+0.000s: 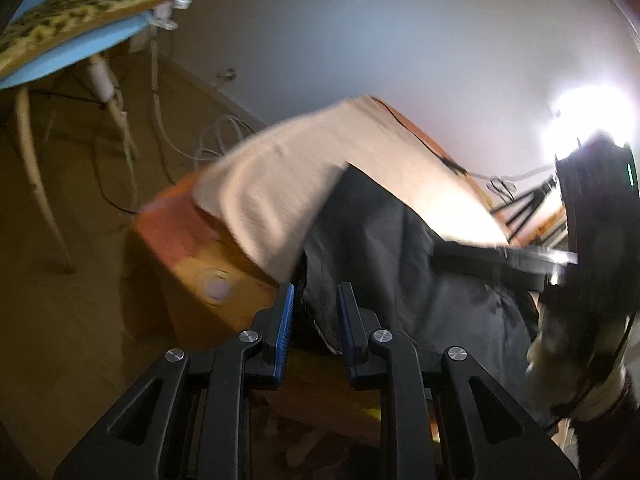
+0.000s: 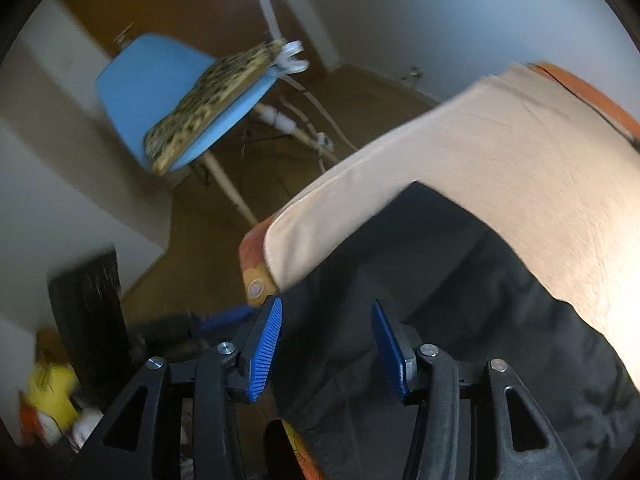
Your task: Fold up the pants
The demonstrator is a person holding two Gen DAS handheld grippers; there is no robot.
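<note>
Dark grey pants lie on a cream cloth that covers an orange table. My left gripper is closed on the pants' edge, with dark fabric bunched between its blue pads. My right gripper is open, its blue pads spread above the pants near the table's corner, holding nothing. The right gripper also shows in the left wrist view, blurred, over the far side of the pants.
A blue chair with a patterned cushion stands on the brown floor beyond the table. Cables lie on the floor by the wall. A bright lamp glares at right. Yellow and black items sit low left.
</note>
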